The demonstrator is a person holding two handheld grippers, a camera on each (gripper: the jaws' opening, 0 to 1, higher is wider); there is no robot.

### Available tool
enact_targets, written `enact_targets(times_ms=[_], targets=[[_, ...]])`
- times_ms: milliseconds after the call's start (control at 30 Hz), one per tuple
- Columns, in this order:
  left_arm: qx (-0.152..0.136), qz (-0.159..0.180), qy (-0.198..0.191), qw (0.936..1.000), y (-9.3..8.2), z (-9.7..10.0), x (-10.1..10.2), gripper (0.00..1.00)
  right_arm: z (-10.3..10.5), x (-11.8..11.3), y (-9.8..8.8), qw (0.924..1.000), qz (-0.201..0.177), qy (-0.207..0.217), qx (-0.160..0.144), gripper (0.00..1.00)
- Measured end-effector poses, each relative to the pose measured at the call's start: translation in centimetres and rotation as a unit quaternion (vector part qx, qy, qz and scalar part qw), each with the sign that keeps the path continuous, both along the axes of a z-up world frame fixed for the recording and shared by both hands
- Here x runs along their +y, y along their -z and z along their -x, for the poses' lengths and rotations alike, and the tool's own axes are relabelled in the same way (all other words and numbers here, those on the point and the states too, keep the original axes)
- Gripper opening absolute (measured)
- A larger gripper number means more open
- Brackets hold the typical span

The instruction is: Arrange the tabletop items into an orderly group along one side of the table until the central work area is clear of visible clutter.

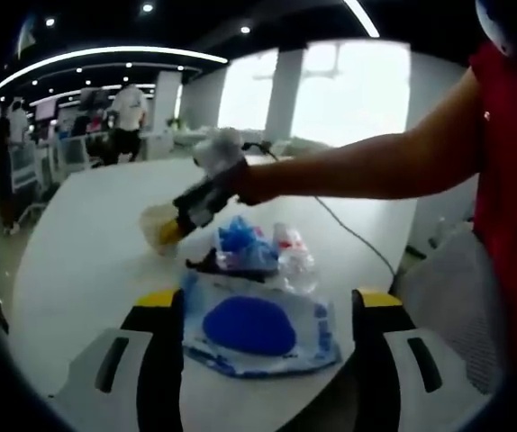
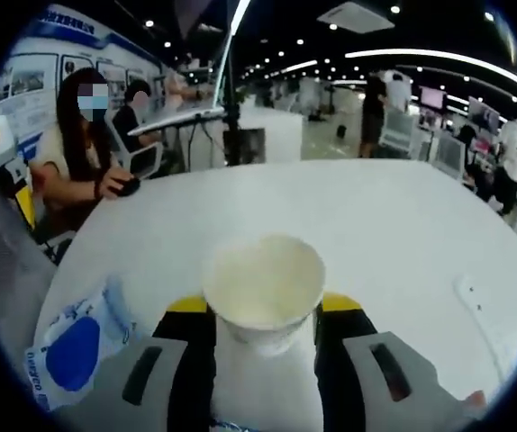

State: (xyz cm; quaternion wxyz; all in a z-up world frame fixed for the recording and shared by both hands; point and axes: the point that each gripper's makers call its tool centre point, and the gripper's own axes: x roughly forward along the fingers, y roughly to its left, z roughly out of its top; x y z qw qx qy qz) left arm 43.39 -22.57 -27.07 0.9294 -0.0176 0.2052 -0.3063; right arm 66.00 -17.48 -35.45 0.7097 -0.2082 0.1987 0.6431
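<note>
Left gripper (image 1: 267,310): yellow-tipped black fingers (image 1: 158,301) spread wide, one on either side of a flat, crinkled clear plastic pouch (image 1: 258,326) with a solid blue oval print; whether they touch its edges cannot be told. The pouch lies on the smooth, white, rounded worktop (image 1: 87,261). Just beyond it, touching or nearly so, a clear, ribbed plastic bottle (image 1: 294,256) lies on its side beside a crumpled blue-and-clear wrapper (image 1: 240,245). Further out, a person's bare arm (image 1: 376,166) reaches in from the right with the right gripper (image 1: 170,232) at a pale, round paper cup (image 1: 158,225). Right gripper view: the cup (image 2: 263,288), off-white, matte, thin rimmed and tapering downward, sits between the right gripper's (image 2: 263,310) fingers (image 2: 188,310), which close against its sides. It stands on the worktop (image 2: 376,216) near the middle. The blue-oval pouch (image 2: 74,346) lies at lower left, apart from the cup. Seated and standing people in the background.
</note>
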Motion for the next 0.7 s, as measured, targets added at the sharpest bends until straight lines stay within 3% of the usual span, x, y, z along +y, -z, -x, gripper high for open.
enact_targets(times_ms=[700], targets=[[0.004, -0.004, 0.000, 1.0000, 0.2, 0.1, 0.0, 0.73, -1.3, -0.6, 0.1, 0.9999, 0.007, 0.013, -0.002, 0.41]])
